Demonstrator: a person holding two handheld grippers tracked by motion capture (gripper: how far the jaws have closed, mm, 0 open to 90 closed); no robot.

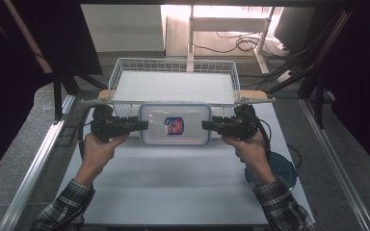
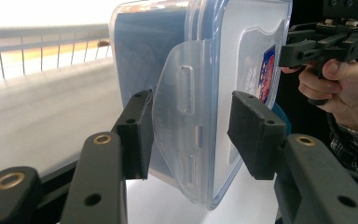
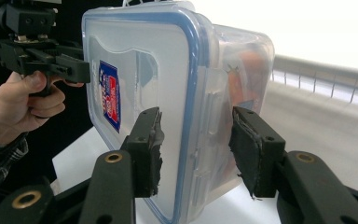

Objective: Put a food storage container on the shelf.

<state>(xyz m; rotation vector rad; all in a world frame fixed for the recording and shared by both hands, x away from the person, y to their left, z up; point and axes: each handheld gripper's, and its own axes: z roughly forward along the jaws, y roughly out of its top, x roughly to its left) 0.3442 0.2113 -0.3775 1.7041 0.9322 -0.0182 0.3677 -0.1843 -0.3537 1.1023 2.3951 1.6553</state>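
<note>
White tabletop (image 1: 173,183), dim cabled room

Plaid sleeves (image 1: 72,202), black hand-held grippers (image 1: 142,125)

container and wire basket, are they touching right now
Cannot tell. In the high view the container, carried between both claws, overlaps the wire basket front rim; no view shows contact or a gap plainly.

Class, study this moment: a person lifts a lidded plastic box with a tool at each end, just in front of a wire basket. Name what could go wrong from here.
1. The left tool and right tool pinch only the short ends of the box; if one hand lags, it could tilt or slip out.
2. The wire basket rim lies close ahead, so the box might catch on it.
3. Squeezing over a side latch might pop the lid.
</note>
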